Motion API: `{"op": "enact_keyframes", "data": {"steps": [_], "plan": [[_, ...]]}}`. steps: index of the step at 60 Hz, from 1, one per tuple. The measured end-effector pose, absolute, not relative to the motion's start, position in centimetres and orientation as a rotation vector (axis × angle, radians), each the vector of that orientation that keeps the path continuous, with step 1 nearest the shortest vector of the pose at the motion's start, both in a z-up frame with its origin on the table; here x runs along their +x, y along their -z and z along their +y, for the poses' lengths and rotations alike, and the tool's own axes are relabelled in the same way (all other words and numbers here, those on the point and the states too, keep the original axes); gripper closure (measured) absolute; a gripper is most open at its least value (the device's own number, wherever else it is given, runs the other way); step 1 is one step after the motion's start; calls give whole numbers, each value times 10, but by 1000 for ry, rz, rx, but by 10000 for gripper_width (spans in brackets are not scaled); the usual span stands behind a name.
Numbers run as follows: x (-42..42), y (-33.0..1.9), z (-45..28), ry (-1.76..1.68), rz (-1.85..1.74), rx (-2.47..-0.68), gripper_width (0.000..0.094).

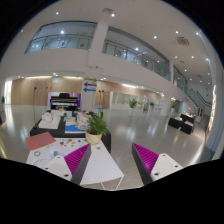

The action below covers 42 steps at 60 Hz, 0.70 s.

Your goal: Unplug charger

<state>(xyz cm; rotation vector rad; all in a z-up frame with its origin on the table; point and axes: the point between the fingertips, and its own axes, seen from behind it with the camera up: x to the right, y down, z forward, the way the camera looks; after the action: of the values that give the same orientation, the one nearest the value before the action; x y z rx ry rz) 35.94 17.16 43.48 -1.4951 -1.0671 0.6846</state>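
Observation:
No charger, cable or socket shows in the gripper view. My gripper [111, 160] is open and empty, with its magenta pads [75, 157] wide apart. It is held above a small white table [100, 168], which lies between and just below the fingers. Nothing stands between the fingers. A potted green plant [97, 126] sits at the far end of that table, just ahead of the left finger.
This is a large bright lobby with a shiny floor [130, 130] and an upper balcony [90, 40]. A pink flat item [40, 141] lies on a white surface left of the fingers. Sofas [55, 122] stand beyond it, and dark chairs [183, 123] stand far right.

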Motion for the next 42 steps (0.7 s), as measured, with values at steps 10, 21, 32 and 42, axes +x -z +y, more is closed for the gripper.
{"op": "enact_keyframes", "data": {"steps": [10,21,32,42], "plan": [[358,-422,143,-716,-1145,-1480,83],[343,-378,84,-758,-1259,-1479,82],[333,-325,15,-801,-1409,-1477,85],[317,-268,-44,-849,-1533,-1475,84]]}}
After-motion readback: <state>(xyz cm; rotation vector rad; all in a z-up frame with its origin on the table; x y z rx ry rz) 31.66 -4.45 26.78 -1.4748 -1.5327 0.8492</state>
